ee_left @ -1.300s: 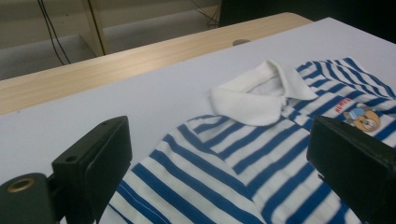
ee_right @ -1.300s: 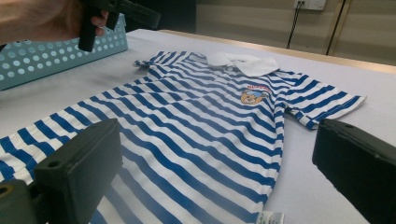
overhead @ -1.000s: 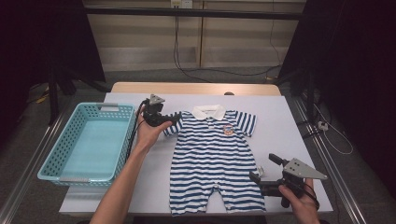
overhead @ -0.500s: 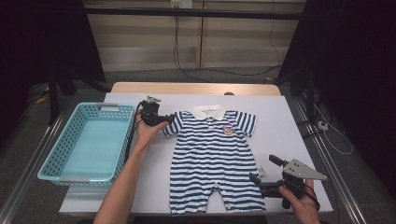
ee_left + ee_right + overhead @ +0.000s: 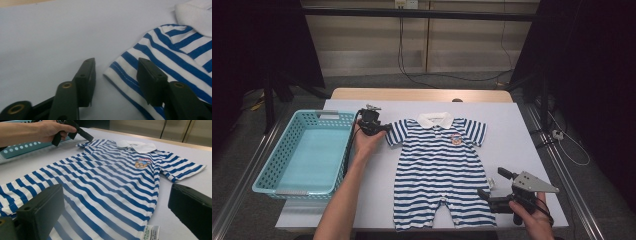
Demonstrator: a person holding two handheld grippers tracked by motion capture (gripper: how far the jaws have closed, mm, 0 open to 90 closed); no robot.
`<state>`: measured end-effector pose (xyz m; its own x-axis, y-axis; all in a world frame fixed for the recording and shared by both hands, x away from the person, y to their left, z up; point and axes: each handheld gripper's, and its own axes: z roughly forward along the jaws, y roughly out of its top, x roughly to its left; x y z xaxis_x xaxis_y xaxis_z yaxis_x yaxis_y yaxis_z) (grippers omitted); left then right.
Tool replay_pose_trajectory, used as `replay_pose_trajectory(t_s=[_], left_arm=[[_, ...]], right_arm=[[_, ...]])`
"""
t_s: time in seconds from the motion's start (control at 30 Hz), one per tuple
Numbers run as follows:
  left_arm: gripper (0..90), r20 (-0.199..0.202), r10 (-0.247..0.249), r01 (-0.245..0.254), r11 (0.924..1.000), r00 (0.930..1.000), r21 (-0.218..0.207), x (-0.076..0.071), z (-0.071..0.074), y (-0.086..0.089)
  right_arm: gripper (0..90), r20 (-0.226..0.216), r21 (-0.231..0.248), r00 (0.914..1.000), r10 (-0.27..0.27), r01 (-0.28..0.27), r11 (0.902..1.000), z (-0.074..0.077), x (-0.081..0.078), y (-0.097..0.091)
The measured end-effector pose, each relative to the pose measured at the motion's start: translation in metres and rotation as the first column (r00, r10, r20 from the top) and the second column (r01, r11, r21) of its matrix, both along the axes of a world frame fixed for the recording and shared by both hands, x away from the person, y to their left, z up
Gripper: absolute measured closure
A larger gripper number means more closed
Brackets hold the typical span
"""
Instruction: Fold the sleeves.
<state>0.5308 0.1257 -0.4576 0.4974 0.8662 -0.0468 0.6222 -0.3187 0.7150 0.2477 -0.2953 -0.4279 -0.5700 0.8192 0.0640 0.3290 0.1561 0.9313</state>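
A blue-and-white striped baby romper (image 5: 443, 170) lay flat, face up, in the middle of the white table (image 5: 522, 125), its white collar (image 5: 435, 119) toward the far edge and a turquoise basket (image 5: 302, 152) just beside the table on the left. The step in hand looked like taking hold of the garment's sleeve to start a fold. The left gripper (image 5: 115, 72) sat low at the sleeve (image 5: 130, 75), its jaws just closing but not yet pinching, the hem lying between them. The right gripper (image 5: 492, 192) waited with jaws wide apart by the romper's lower edge. Next, the left jaws probably needed to clamp on the sleeve hem before lifting it inward.
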Motion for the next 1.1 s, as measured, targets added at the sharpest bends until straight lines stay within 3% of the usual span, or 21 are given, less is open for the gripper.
replay_pose_trajectory(t_s=[0.03,0.1,0.17,0.2,0.23,0.27,0.3,0.33,0.4,0.43,0.53,0.57,0.6,0.7,0.8,0.93,1.1], left_arm=[[55.6,-0.001,-0.031,0.031,0.9987,0.9995,0.040,0.001,0.001,0.002],[59.2,0.001,-0.052,0.052,0.9977,0.9986,0.043,0.001,0.001,0.001],[65.4,0.020,-0.033,0.033,0.9995,0.9993,0.002,-0.001,-0.001,-0.004],[70.8,0.011,-0.049,0.048,0.9987,0.9988,0.018,-0.002,-0.001,-0.005],[75.7,0.024,-0.029,0.029,0.9995,0.9993,-0.015,-0.002,-0.002,-0.008],[79.2,0.004,-0.084,0.084,0.9959,0.9965,0.034,-0.002,0.000,-0.006],[84.2,0.012,-0.063,0.063,0.9980,0.9980,-0.006,-0.002,-0.001,-0.009],[86.0,0.017,-0.050,0.051,0.9987,0.9986,-0.011,-0.003,-0.001,-0.009],[87.4,0.021,-0.045,0.045,0.9990,0.9988,0.006,-0.003,-0.001,-0.010],[87.8,0.008,-0.066,0.066,0.9968,0.9978,0.046,-0.002,0.001,-0.008],[88.2,0.013,-0.038,0.038,0.9983,0.9992,0.044,-0.001,0.002,-0.007],[88.1,0.013,-0.034,0.034,0.9988,0.9993,0.036,0.000,0.002,-0.005],[88.2,0.020,0.016,-0.015,0.9996,0.9997,-0.024,0.000,0.001,-0.005],[88.1,0.004,0.048,-0.048,0.9943,0.9988,-0.095,0.000,0.004,-0.001],[88.1,0.033,0.039,-0.036,0.9969,0.9987,-0.070,-0.001,0.006,-0.002],[88.1,0.039,0.073,-0.066,0.9867,0.9966,-0.148,0.001,0.010,0.003],[88.1,0.028,0.062,-0.056,0.9850,0.9977,-0.163,-0.001,0.011,0.001]], right_arm=[[0.0,-0.001,0.001,1.0000,0.000,0.000,1.0000,0.000,0.000,0.000],[0.0,-0.001,0.002,1.0000,0.000,0.000,1.0000,0.000,0.000,0.000],[0.0,-0.005,-0.002,1.0000,0.002,-0.002,1.0000,0.000,0.000,0.000],[0.0,-0.010,-0.003,0.9999,0.002,-0.002,1.0000,-0.001,0.000,0.000],[0.0,-0.011,-0.001,0.9999,0.003,-0.003,1.0000,-0.001,0.000,0.000],[0.0,-0.011,0.000,0.9999,0.005,-0.005,1.0000,-0.001,0.000,0.000],[0.0,-0.011,-0.001,0.9999,0.006,-0.006,1.0000,-0.001,0.001,0.000],[0.0,-0.012,-0.003,0.9999,0.006,-0.006,1.0000,-0.001,0.000,0.000],[0.0,-0.008,-0.004,0.9999,0.008,-0.008,1.0000,-0.001,0.000,0.000],[0.0,-0.005,-0.005,1.0000,0.007,-0.007,1.0000,-0.001,0.000,0.000],[0.0,-0.013,-0.004,0.9999,0.009,-0.009,1.0000,-0.001,0.000,0.000],[0.0,-0.013,-0.003,0.9999,0.009,-0.009,1.0000,-0.001,0.000,0.000],[0.0,-0.013,0.000,0.9999,0.010,-0.010,1.0000,-0.001,0.000,0.000],[0.0,-0.012,-0.001,0.9999,0.008,-0.008,1.0000,-0.001,0.000,-0.001],[0.0,-0.010,-0.002,0.9999,0.008,-0.008,1.0000,-0.001,0.000,-0.001],[0.0,-0.013,-0.003,0.9998,0.015,-0.015,0.9999,-0.001,-0.001,0.000],[0.0,-0.015,-0.002,0.9998,0.013,-0.013,0.9999,-0.001,-0.001,-0.001]])
